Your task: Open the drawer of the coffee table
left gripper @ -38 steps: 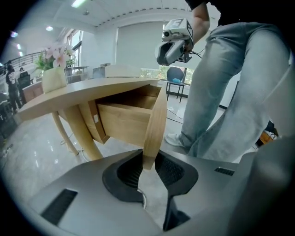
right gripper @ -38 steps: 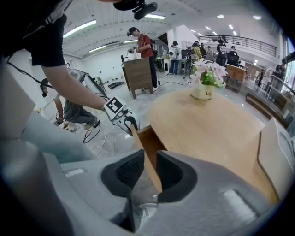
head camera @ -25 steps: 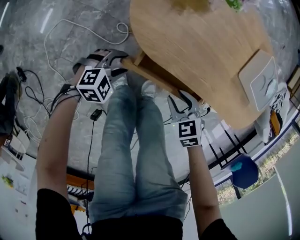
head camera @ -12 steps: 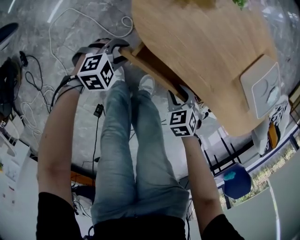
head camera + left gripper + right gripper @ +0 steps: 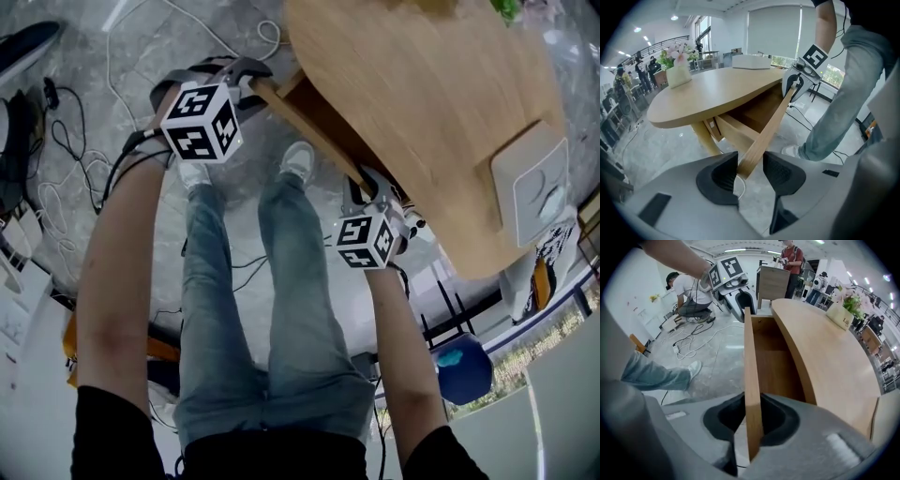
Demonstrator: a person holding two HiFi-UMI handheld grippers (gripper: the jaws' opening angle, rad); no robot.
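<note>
The coffee table (image 5: 422, 103) stood on the far side of the person's legs (image 5: 281, 309). Its drawer (image 5: 776, 359) sat partway out from under it, toward the near side. The left gripper (image 5: 750, 165) had just closed its jaws and was clamped on the left end of the drawer front (image 5: 769, 124). The right gripper (image 5: 752, 420) had likewise just closed and was clamped on the right end. Gripping both ends probably kept the pull square, so that the drawer would not skew and bind. The remaining travel appeared to call for an even pull toward the near side.
</note>
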